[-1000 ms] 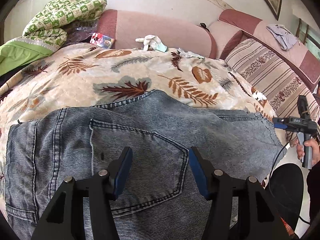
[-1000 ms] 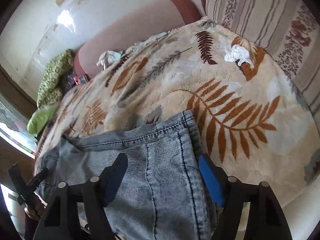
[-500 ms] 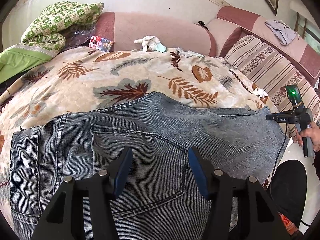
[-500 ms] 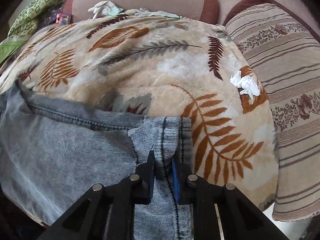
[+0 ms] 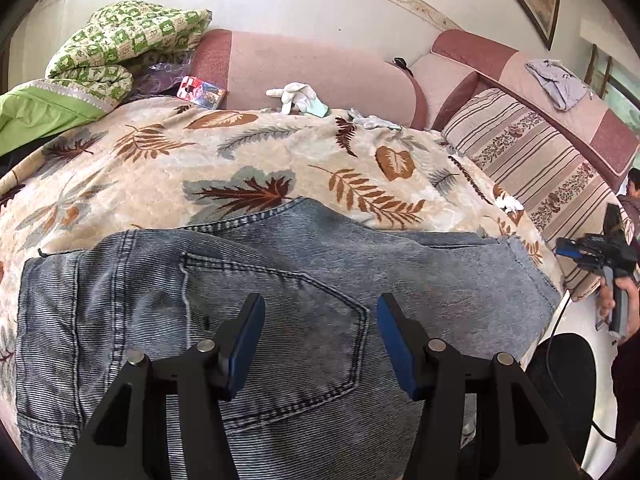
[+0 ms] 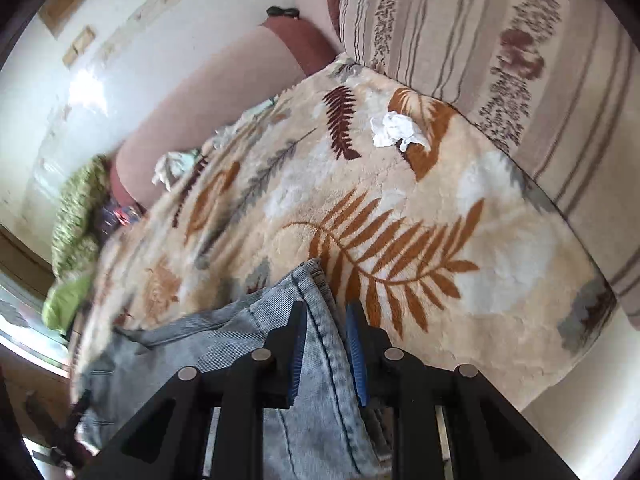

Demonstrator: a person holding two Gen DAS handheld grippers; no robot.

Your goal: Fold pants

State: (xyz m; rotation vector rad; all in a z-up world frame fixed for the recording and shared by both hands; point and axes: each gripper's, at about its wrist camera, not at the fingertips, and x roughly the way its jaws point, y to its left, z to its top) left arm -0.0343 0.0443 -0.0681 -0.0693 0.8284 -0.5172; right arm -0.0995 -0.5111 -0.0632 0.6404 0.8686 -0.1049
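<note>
lying across a leaf-print blanket (image 5: 280, 152) on a sofa, faded denim pants (image 5: 280, 280) sit beneath the left gripper (image 5: 320, 320), its jaws spread and empty over a back pocket. the right gripper (image 6: 326, 340) has one pant-leg hem between jaws now opening. a crumpled tissue (image 6: 396, 130) lies nearby.

Leaf-print blanket (image 5: 248, 160), green quilt (image 5: 128, 40), striped cushion (image 5: 532, 160), crumpled tissue (image 6: 396, 130), white glove (image 5: 296, 96)

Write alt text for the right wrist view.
The right gripper has a bunched edge of the grey-blue jeans between its jaws, which are opening, above a leaf-print blanket. A crumpled white tissue lies near a striped cushion.
</note>
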